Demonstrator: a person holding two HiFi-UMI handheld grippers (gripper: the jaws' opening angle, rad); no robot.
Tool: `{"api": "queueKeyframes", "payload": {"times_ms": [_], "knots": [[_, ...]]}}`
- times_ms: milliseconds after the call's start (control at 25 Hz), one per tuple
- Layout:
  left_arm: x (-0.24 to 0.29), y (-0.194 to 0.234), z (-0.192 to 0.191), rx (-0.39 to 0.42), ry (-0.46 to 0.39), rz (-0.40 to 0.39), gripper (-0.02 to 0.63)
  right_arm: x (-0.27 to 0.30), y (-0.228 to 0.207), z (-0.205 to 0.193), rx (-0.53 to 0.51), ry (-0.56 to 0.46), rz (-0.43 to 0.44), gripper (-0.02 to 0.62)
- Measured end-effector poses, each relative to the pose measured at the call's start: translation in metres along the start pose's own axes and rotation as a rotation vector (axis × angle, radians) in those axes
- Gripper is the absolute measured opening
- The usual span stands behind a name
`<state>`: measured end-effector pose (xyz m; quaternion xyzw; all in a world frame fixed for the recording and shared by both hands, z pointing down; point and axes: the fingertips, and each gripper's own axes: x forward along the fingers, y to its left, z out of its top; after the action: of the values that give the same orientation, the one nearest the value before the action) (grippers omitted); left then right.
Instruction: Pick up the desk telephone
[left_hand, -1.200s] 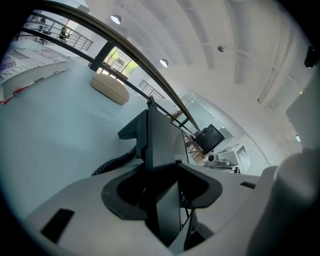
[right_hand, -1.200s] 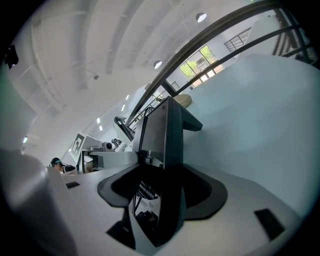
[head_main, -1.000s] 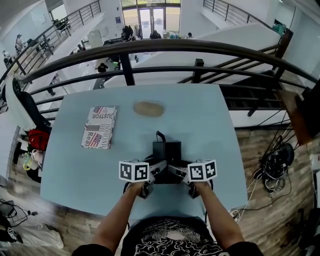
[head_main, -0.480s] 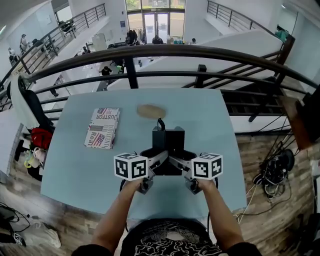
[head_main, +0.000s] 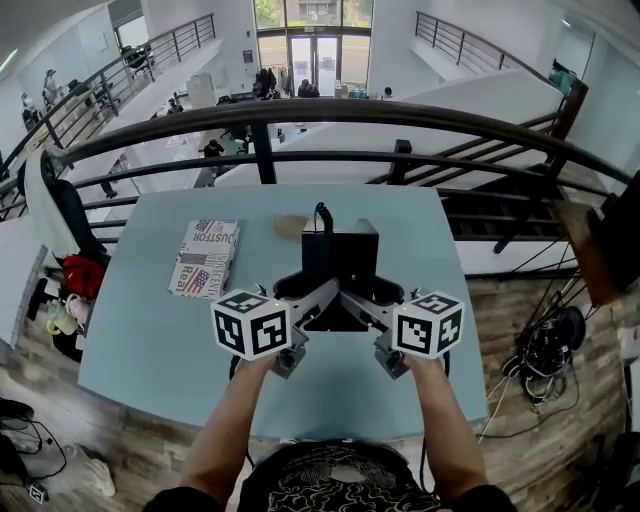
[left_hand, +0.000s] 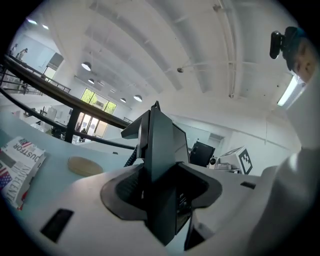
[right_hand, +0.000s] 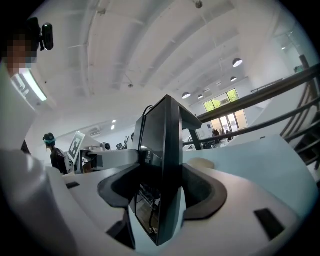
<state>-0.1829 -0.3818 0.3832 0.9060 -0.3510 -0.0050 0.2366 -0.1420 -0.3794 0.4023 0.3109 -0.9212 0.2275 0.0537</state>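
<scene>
The black desk telephone (head_main: 340, 262) hangs in the air above the pale blue table (head_main: 150, 330), its cord (head_main: 322, 213) sticking up at the back. My left gripper (head_main: 305, 300) is shut on its left side and my right gripper (head_main: 373, 300) on its right side. In the left gripper view the telephone (left_hand: 162, 165) stands edge-on, pinched between the white jaws of the left gripper (left_hand: 162, 202). The right gripper view shows the same: the telephone (right_hand: 162, 150) wedged in the right gripper (right_hand: 160, 197), with the other gripper's marker cube behind it.
A printed flat box (head_main: 205, 257) lies on the table's left part. A tan oval disc (head_main: 289, 226) sits near the far edge, just behind the telephone. A dark railing (head_main: 300, 108) runs past the table's far side, with an open drop beyond it.
Both grippers have risen together with the telephone clamped between them. It has come up off the table and now looks larger and higher in the head view.
</scene>
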Motion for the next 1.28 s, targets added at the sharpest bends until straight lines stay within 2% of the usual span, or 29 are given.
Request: {"api": "queueKeyframes", "payload": {"times_ms": [480,680,1280], "knots": [[-0.021,-0.046,0.06,0.145,-0.125,-0.031,0.202,-0.027,0.038,0.061,-0.159,-0.113,0.01,0.259],[-0.03,-0.059,0.073,0.194,-0.156,-0.031,0.202,-0.035,0.05,0.074,-0.202,-0.147,0.017,0.259],[-0.033,-0.064,0.068,0.18,-0.152,-0.028,0.202,-0.04,0.054,0.07,-0.208,-0.136,0.015,0.259]]}}
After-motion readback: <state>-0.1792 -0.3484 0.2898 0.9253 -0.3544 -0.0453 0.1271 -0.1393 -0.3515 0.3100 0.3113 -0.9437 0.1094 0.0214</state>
